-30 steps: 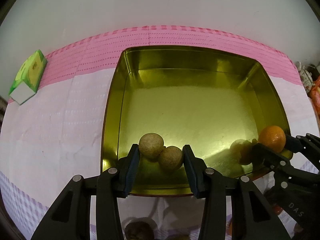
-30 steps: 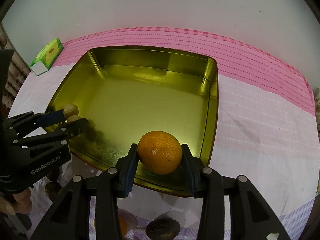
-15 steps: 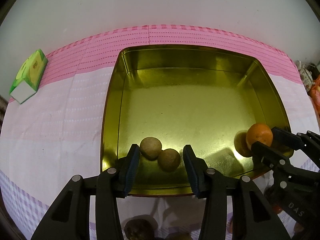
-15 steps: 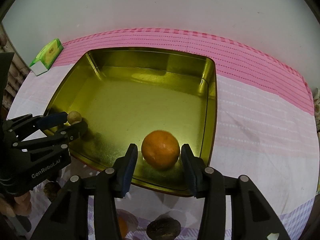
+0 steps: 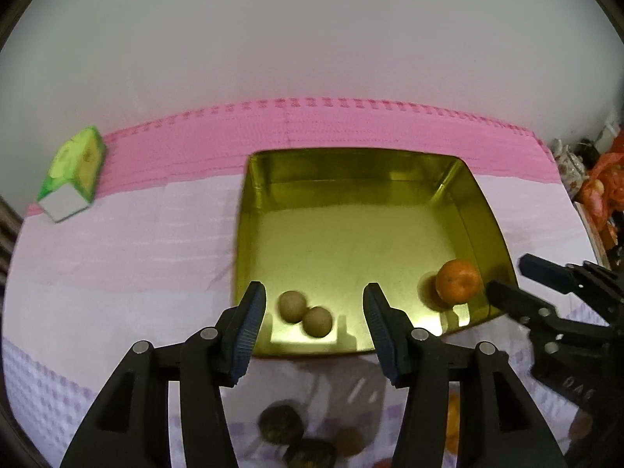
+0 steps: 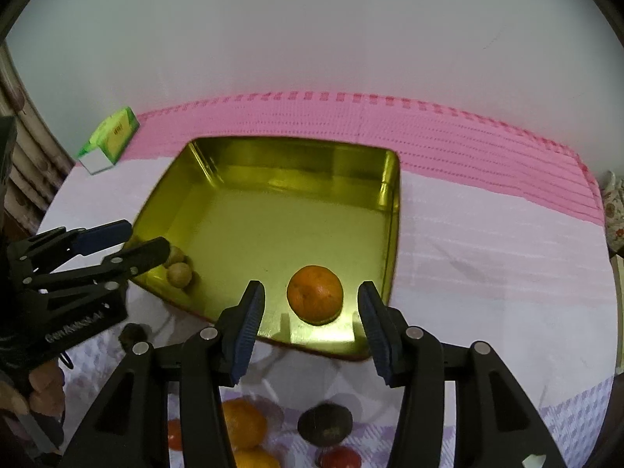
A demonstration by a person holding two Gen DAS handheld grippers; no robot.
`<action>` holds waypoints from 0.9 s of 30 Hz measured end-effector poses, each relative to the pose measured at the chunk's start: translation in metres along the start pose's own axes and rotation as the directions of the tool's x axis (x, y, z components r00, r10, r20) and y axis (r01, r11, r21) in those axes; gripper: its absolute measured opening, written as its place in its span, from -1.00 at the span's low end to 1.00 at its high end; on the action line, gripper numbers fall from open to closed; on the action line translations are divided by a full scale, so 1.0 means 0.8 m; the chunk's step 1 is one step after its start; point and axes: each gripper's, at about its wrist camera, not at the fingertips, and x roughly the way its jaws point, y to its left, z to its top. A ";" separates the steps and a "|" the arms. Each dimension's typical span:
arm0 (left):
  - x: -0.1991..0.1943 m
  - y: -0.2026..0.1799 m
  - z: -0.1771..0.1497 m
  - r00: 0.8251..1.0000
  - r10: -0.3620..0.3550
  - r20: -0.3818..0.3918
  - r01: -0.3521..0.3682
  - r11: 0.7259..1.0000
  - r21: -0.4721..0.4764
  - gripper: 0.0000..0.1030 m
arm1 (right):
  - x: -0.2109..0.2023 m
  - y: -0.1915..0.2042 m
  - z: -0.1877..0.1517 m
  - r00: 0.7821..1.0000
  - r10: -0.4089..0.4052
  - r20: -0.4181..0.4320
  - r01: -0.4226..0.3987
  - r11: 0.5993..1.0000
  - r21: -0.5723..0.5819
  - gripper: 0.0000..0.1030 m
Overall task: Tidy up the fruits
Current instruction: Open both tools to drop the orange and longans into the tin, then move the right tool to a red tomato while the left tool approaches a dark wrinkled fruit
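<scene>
A square gold tin tray [image 5: 351, 163] [image 6: 296, 156] sits on the pink-and-white cloth. Two small tan round fruits [image 5: 306, 314] [image 6: 179, 273] lie touching each other at its near left corner. An orange [image 5: 457, 281] [image 6: 315, 294] rests near its near right corner. My left gripper [image 5: 314, 325] [image 6: 128, 241] hovers above the tan fruits, jaws opening, pads clear of them. My right gripper [image 6: 311, 321] [image 5: 511, 277] hangs over the orange, jaws opening, nothing pressed between them.
A green-and-white carton [image 5: 72, 173] [image 6: 109, 140] lies at the far left on the pink band. Loose fruits lie on the cloth in front of the tray: dark brown ones [image 5: 280, 423] [image 6: 325, 423], oranges [image 6: 241, 423] and a red one [image 6: 339, 458]. A white wall stands behind.
Both grippers let go of their fruit, spread their jaws and rose away from the tray. The tan fruits and the orange now lie free on the tray floor.
</scene>
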 end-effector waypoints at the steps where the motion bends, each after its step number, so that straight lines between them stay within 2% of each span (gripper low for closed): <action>1: -0.006 0.000 -0.002 1.000 -0.002 0.006 0.002 1.000 -0.002 0.03 | -0.008 -0.001 -0.003 1.000 0.002 0.008 -0.002 1.000 0.002 -0.08; 5: -0.032 0.014 -0.022 0.999 0.033 0.020 -0.033 0.999 -0.009 0.04 | -0.031 -0.007 -0.018 1.000 0.006 0.026 -0.006 1.000 0.015 -0.07; 14: -0.049 0.038 -0.108 0.994 0.093 -0.057 -0.094 0.995 -0.025 0.04 | -0.062 -0.026 -0.090 0.999 -0.034 -0.008 0.035 0.999 0.029 -0.07; 20: -0.046 0.042 -0.165 0.990 0.082 -0.116 -0.086 0.996 -0.026 0.04 | -0.063 -0.039 -0.139 0.998 -0.048 -0.051 0.050 0.997 0.053 -0.07; 27: -0.038 0.024 -0.184 0.990 0.033 -0.135 -0.036 0.999 -0.022 0.04 | -0.046 -0.038 -0.166 0.994 -0.042 -0.104 0.050 0.996 0.070 -0.08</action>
